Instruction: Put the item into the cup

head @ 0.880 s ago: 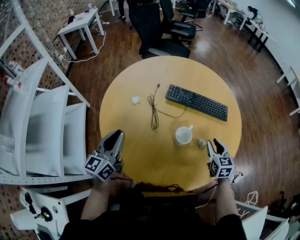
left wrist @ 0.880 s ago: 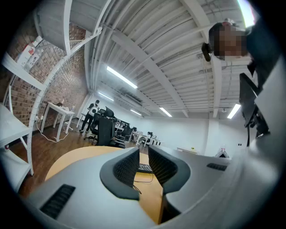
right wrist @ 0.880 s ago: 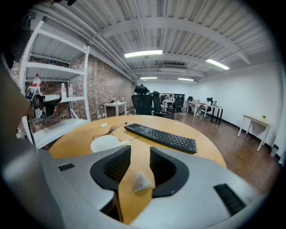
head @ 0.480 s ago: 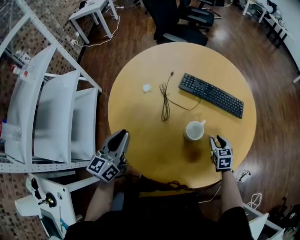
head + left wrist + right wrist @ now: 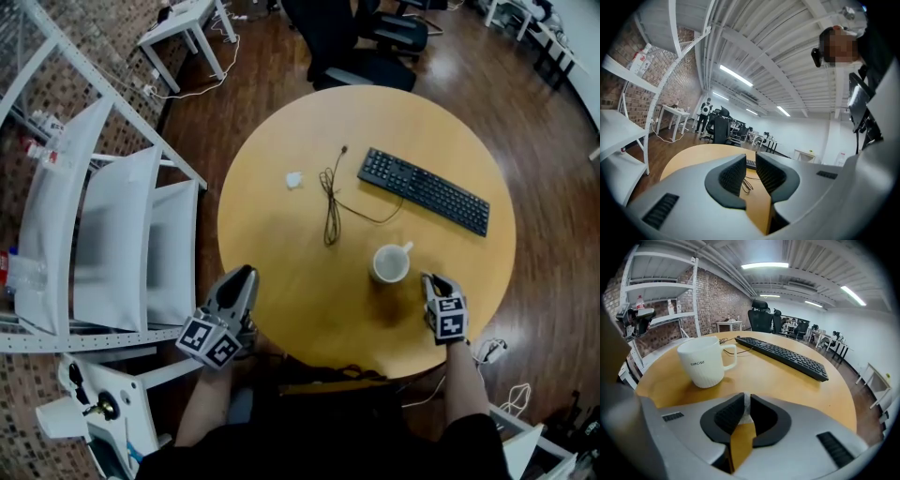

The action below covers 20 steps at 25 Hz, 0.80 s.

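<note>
The item (image 5: 746, 405), a small whitish crumpled piece, is pinched between the jaws of the right tool (image 5: 434, 281); only a little of it shows between the pads. This tool is low over the worktop (image 5: 281, 246), just beside the cup (image 5: 391, 263), on the side nearer to the person. The cup is white, stands upright with its handle turned toward the keyboard (image 5: 424, 190), and in the head view I see nothing inside it. So I judge that the picking up is done. What is left is to lift the item over the rim, to open the jaws and to let it fall in. The way is short, but the tool must rise first, because the rim stands higher than the jaws in the right gripper view. The left tool (image 5: 242, 278) is well apart, at the near edge of the worktop, with its jaws a little spread and nothing between them. Farther away lie a cable (image 5: 330, 202) and another small white scrap (image 5: 294, 178).
</note>
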Each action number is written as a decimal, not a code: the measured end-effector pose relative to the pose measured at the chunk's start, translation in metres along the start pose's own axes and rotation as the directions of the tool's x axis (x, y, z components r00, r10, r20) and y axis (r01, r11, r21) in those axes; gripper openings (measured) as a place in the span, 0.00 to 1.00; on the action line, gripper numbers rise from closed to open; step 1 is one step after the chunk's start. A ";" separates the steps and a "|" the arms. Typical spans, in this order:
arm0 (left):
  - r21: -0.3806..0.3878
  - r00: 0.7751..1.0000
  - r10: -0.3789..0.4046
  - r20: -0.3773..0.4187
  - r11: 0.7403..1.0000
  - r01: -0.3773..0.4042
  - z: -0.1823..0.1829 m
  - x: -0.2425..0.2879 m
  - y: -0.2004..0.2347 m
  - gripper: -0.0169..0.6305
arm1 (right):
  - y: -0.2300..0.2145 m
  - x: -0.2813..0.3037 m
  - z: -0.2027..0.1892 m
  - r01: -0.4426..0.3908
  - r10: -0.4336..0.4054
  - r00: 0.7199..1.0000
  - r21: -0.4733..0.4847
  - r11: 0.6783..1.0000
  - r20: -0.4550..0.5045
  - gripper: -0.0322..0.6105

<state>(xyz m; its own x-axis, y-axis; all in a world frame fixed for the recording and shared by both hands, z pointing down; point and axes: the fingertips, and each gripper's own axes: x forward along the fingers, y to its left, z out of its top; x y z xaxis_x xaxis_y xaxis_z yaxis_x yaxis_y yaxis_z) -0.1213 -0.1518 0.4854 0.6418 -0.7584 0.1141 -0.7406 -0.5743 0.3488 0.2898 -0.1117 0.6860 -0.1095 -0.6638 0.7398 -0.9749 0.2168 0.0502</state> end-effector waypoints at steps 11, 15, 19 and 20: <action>0.011 0.996 -0.083 0.039 0.997 0.083 0.008 0.014 -0.005 0.11 | 0.015 -0.069 0.115 0.036 -0.010 0.957 -0.083 0.996 0.290 0.11; 0.016 0.994 -0.087 0.068 0.996 0.086 0.014 0.004 -0.002 0.11 | 0.033 -0.087 0.152 0.017 0.023 0.928 -0.103 0.995 0.371 0.11; 0.022 0.993 -0.073 0.093 0.997 0.071 0.021 -0.008 0.003 0.11 | 0.055 -0.090 0.173 -0.015 0.064 0.916 -0.124 0.992 0.397 0.11; 0.023 0.993 -0.066 0.099 0.998 0.064 0.022 -0.012 0.006 0.11 | 0.060 -0.087 0.174 -0.021 0.073 0.915 -0.136 0.990 0.396 0.11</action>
<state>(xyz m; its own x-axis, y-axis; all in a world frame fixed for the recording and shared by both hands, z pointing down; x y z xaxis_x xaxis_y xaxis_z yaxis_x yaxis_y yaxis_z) -0.1377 -0.1530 0.4655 0.6666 -0.7454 -0.0023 -0.7020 -0.6288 0.3343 0.2073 -0.1652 0.5077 -0.2484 -0.8750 0.4155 -0.9370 0.3258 0.1258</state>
